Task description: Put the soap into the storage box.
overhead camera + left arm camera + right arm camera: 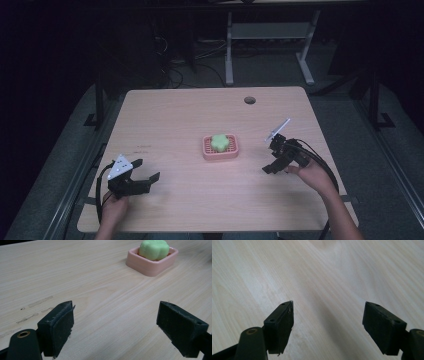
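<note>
Now | green soap (pixel 219 140) in pink dish (pixel 207 150) | long axis left-right

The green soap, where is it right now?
In the high view the green soap sits in the pink dish near the table's middle, between the left gripper and right gripper, touching neither.

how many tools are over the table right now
2. The left tool is near the table's front left, jaws open. The right tool is at the right, just right of the pink dish holding the green soap, jaws open too.
</note>
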The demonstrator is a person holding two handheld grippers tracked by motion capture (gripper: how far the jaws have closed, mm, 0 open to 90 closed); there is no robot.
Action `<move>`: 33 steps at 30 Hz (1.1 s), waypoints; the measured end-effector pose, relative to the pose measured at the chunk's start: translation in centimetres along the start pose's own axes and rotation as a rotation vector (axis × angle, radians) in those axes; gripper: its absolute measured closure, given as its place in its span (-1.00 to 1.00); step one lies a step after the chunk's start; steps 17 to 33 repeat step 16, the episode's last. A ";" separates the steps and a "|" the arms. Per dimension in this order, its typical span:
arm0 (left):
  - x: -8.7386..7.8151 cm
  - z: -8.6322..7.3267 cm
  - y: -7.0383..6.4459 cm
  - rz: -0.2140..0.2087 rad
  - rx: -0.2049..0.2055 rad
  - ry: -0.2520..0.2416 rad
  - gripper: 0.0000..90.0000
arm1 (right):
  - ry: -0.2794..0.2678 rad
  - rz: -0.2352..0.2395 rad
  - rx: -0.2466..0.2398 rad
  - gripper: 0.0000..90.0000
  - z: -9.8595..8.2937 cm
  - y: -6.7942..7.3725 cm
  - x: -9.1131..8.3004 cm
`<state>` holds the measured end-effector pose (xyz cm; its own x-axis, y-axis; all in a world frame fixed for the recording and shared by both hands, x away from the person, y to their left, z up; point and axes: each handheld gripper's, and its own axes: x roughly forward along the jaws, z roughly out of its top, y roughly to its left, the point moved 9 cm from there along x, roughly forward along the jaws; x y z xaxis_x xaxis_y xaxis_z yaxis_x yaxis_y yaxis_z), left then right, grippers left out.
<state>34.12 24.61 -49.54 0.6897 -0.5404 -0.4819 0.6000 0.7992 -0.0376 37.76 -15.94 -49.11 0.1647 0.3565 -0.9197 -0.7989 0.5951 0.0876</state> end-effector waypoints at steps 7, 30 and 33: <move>0.1 0.0 -0.1 0.000 0.001 0.001 -0.69 | -0.015 0.002 0.022 -0.45 -2.2 0.2 -0.1; 0.2 -0.2 -0.1 0.002 0.004 0.006 -0.69 | -0.044 0.001 0.037 -0.45 -4.4 0.8 -0.4; 0.2 -0.2 -0.1 0.002 0.004 0.006 -0.69 | -0.044 0.001 0.037 -0.45 -4.4 0.8 -0.4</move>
